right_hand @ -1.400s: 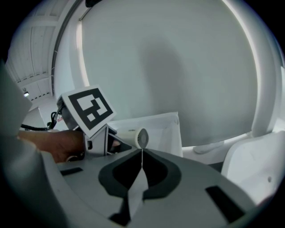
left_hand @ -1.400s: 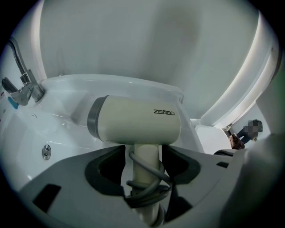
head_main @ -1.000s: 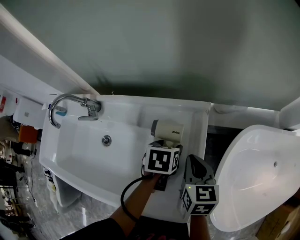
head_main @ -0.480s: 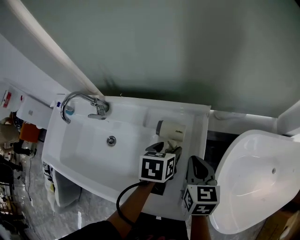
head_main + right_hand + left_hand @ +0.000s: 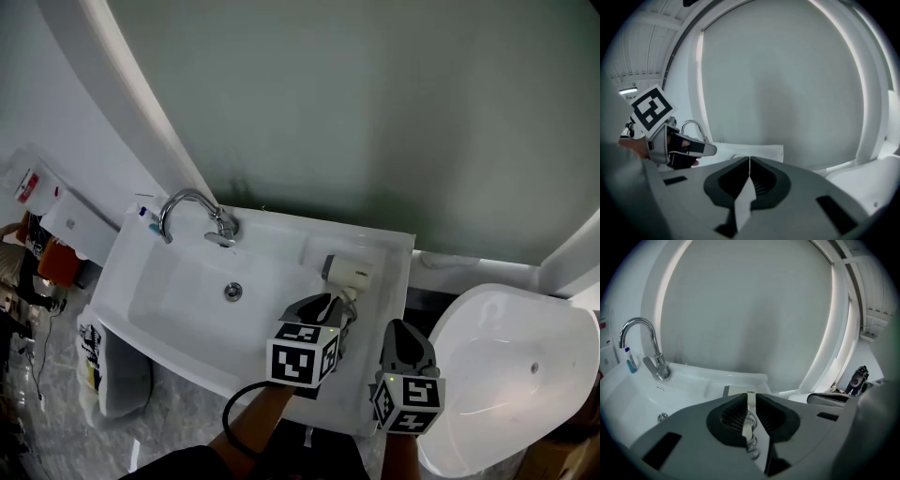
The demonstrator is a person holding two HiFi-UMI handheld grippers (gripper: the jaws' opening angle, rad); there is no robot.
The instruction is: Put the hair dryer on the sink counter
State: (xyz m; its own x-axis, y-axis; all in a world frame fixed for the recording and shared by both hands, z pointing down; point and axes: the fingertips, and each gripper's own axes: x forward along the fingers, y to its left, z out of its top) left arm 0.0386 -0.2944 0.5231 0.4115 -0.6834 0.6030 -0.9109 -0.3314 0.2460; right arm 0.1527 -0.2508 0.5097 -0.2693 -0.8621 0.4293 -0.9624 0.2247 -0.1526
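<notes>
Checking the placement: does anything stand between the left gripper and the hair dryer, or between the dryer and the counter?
Nothing visible does. The dryer lies on the counter beside the basin; the left gripper points at it, jaws narrowly apart, only the dryer's coiled cord showing in their gap.

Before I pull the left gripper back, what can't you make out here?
- Left gripper view: jaws of the left gripper stand narrowly apart around the coiled cord of the white hair dryer; its dark pads hide whether they pinch it.
- Head view: that gripper's body covers the cord.
- Both views: the small blue-tipped item beside the chrome faucet is too small to identify.
</notes>
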